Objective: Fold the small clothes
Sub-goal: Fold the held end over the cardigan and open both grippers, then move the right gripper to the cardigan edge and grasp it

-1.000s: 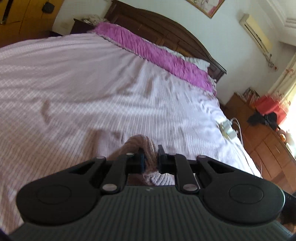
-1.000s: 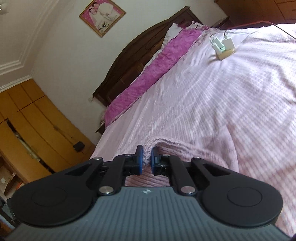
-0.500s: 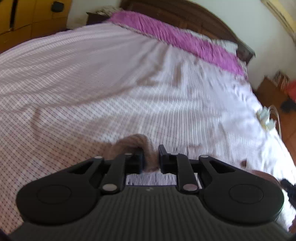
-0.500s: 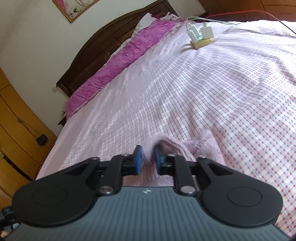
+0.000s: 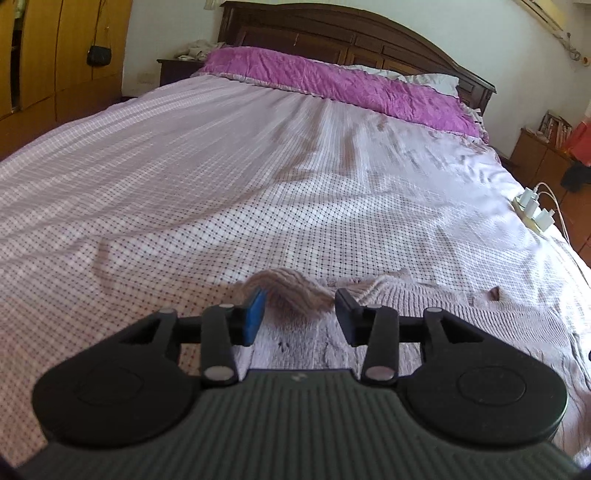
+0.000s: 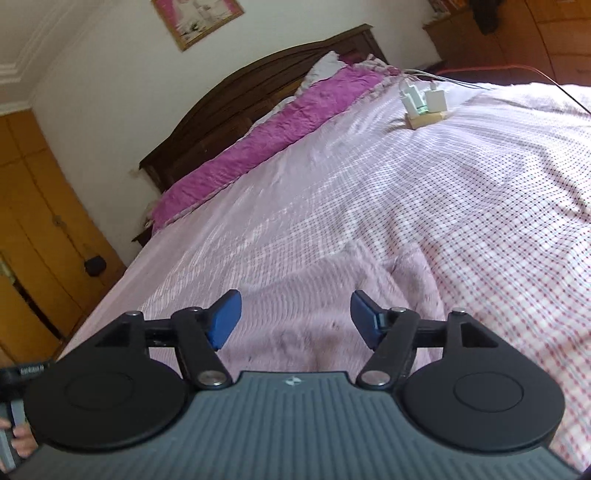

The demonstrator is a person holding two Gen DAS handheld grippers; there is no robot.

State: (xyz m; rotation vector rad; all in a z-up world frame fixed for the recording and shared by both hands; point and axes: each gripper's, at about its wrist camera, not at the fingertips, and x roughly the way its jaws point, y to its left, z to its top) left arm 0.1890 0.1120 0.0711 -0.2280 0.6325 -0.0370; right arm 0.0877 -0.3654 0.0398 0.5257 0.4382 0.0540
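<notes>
Now 2 hand-held grippers, left (image 5: 298,308) and right (image 6: 295,317), both spread wide, empty, over 1 pink knit garment (image 5: 424,306).

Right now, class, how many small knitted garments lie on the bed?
1: the pink knitted garment on the checked bedspread, nearest the cameras, under the open left gripper and right gripper. Others may lie hidden behind the gripper bodies.

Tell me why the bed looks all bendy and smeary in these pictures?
Left wrist view: the fisheye lens bows the dark wooden headboard, and the pink checked bedsheet is motion-smeared farther away. Right wrist view: the whole room tilts, with the same streaky blur on the sheet.
</notes>
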